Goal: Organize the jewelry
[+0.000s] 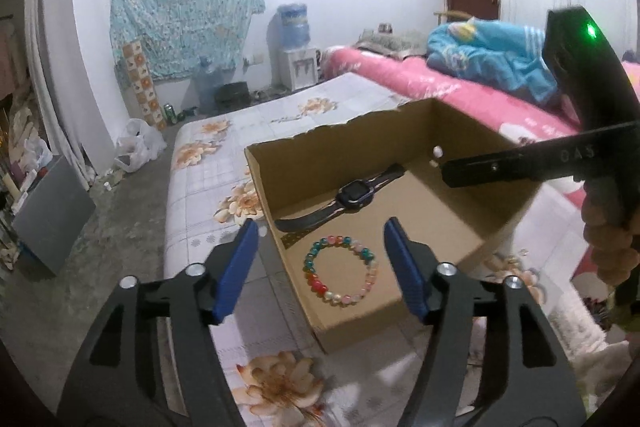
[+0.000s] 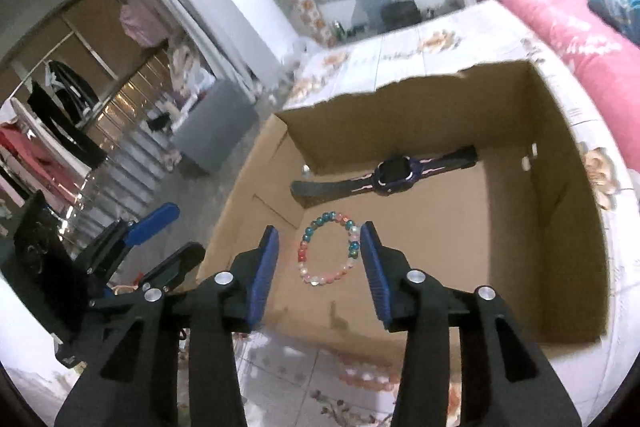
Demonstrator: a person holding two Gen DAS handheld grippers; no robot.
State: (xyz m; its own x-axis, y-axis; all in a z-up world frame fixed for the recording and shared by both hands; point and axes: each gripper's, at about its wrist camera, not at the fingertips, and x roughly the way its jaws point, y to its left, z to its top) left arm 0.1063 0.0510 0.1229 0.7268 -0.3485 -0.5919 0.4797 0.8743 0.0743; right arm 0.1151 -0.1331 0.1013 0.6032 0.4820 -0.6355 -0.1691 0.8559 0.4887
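- Two pieces lie in the cardboard box at centre frame in my left wrist view: beaded bracelet and watch. Left gripper stands open, empty.
- Right wrist view: right gripper is apart, straddling the bracelet low-centre; I could snag the beads when lifting away.

Left tool: black angular arms, blue ribbed pads, silver round screw heads at the pivots. Right tool: same build, blue pads, silver screws. Its black housing carries a lit green lamp and embossed lettering on the bar.
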